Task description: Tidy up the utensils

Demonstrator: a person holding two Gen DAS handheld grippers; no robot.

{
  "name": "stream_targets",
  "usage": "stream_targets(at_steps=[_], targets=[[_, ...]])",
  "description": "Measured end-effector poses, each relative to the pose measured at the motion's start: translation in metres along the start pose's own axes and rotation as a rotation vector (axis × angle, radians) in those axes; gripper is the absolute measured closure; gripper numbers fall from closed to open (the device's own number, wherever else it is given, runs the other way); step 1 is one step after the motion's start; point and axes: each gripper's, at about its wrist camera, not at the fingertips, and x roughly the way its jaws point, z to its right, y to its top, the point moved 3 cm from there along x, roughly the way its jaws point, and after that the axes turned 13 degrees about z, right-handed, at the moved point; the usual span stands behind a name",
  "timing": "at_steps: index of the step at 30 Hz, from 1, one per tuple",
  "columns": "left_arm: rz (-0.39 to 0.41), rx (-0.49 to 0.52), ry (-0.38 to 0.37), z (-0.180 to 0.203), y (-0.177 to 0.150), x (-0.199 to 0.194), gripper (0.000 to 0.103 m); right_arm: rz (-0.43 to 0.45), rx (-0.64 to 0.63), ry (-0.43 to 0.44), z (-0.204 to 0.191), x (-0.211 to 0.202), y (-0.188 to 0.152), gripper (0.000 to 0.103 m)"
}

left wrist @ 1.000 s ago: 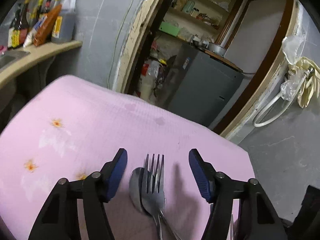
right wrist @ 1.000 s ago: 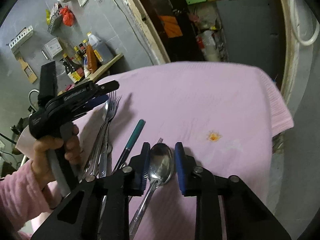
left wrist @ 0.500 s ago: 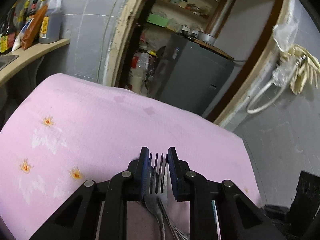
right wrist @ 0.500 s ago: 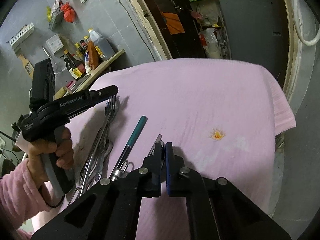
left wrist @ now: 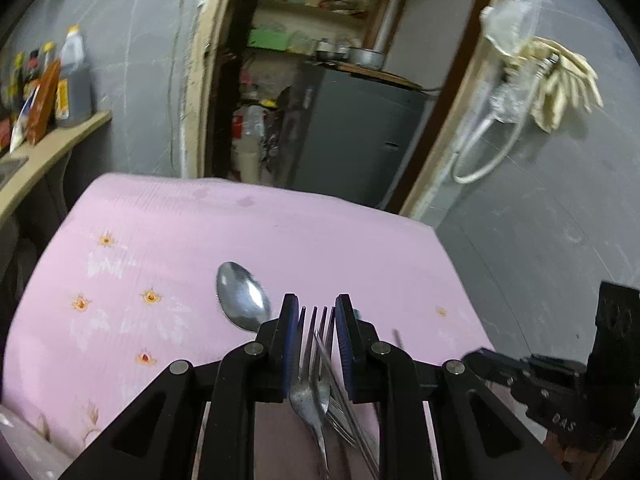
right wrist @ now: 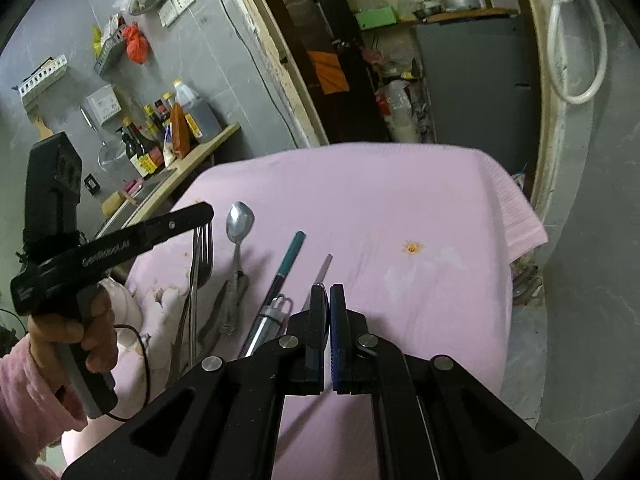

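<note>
My left gripper [left wrist: 316, 314] is shut on metal forks [left wrist: 314, 364] and holds them above the pink cloth; it also shows in the right wrist view [right wrist: 202, 216] with the forks [right wrist: 198, 264] hanging from it. A spoon [left wrist: 242, 298] lies on the cloth just left of the left gripper's fingers, also seen in the right wrist view [right wrist: 239, 224]. My right gripper [right wrist: 329, 294] is shut, its pads pressed together with a thin edge of a utensil between them; a spoon was there earlier. A teal-handled utensil [right wrist: 289, 258] and a thin metal handle [right wrist: 325, 268] lie ahead of it.
The pink cloth-covered table [right wrist: 380, 208] ends at the right edge [right wrist: 528, 224]. A counter with sauce bottles [right wrist: 176, 128] stands at the left. A doorway with a grey cabinet [left wrist: 352, 132] is beyond the table. A coiled hose [right wrist: 576, 44] hangs on the wall.
My left gripper closed on the forks and lifted them, leaving the spoon on the cloth. My right gripper closed over the spoon and rose.
</note>
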Motion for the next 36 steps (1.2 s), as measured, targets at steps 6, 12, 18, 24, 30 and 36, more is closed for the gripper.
stream_targets(at_steps=[6,12,18,24,30,36], targets=[[0.018,0.102,-0.029,0.022,-0.001,-0.037,0.088,0.065,-0.044,-0.042,-0.021,-0.035,0.005,0.101],[0.017,0.17,-0.059,0.033,-0.004,-0.071,0.098,0.097,-0.096,-0.077,-0.049,-0.063,0.008,0.101],[-0.05,0.105,-0.102,0.018,-0.021,-0.085,0.099,0.095,-0.073,-0.122,-0.062,-0.076,-0.001,0.101],[-0.098,0.044,-0.055,-0.005,-0.04,-0.084,0.099,0.079,-0.033,-0.154,-0.055,-0.076,-0.02,0.101],[-0.168,-0.01,-0.01,-0.015,-0.062,-0.081,0.075,0.07,0.007,-0.154,-0.048,-0.076,-0.032,0.101],[-0.145,0.001,0.045,-0.019,-0.072,-0.081,0.044,0.06,0.014,-0.136,-0.042,-0.072,-0.034,0.101]])
